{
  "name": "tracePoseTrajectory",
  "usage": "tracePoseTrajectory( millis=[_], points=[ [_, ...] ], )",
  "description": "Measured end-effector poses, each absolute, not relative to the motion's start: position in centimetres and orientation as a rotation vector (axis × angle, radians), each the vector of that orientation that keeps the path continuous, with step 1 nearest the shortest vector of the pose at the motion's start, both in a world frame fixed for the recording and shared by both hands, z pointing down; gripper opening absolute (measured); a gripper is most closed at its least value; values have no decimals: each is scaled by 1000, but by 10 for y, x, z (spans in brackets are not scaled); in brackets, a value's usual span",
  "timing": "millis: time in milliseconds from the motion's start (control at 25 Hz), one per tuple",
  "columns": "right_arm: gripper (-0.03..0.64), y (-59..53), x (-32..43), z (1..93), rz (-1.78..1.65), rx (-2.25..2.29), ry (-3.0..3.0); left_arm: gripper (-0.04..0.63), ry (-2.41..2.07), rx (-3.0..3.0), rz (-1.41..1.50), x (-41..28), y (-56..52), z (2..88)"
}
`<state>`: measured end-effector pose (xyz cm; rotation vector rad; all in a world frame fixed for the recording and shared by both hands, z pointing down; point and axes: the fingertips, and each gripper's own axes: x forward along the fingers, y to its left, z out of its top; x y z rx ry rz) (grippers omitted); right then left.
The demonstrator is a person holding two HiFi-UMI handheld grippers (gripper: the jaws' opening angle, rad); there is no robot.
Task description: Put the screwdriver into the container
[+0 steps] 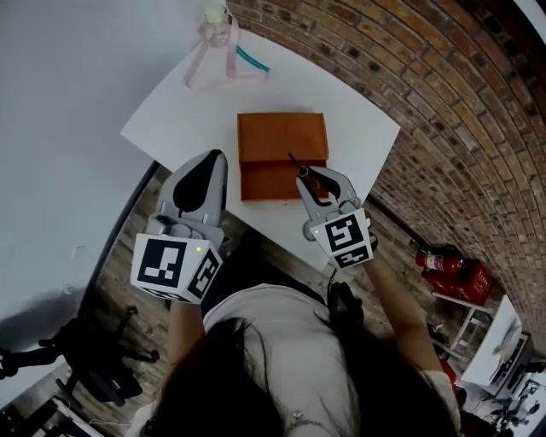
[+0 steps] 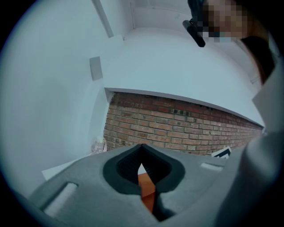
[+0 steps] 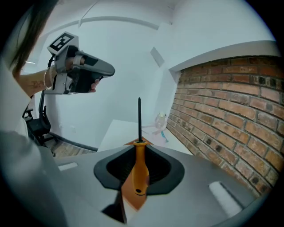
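Note:
An orange-brown container (image 1: 281, 136) lies flat in the middle of the white table (image 1: 171, 115). My right gripper (image 1: 322, 181) hovers at the container's near right corner, shut on the screwdriver (image 1: 309, 173). The screwdriver's orange handle (image 3: 139, 170) sits between the jaws, and its black shaft (image 3: 139, 116) points forward past the tips. My left gripper (image 1: 213, 162) is held just left of the container's near edge, shut with nothing in it. In the left gripper view a strip of the container (image 2: 146, 185) shows through the left gripper (image 2: 142, 154).
A clear bottle (image 1: 216, 24) with a pink strap (image 1: 223, 78) and a teal strip (image 1: 252, 58) lie at the table's far end. Brick wall runs along the right. A red object (image 1: 448, 265) sits on the floor at right. The left gripper (image 3: 82, 73) shows raised in the right gripper view.

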<state>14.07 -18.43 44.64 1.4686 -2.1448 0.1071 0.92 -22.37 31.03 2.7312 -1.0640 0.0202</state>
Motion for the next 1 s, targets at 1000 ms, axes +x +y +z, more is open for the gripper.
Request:
tracePoseTrajectory(
  millis=[1000],
  points=[
    [77, -211, 140, 553, 115, 1013, -1948, 0, -1119, 2599, 72, -19, -268, 353]
  ],
)
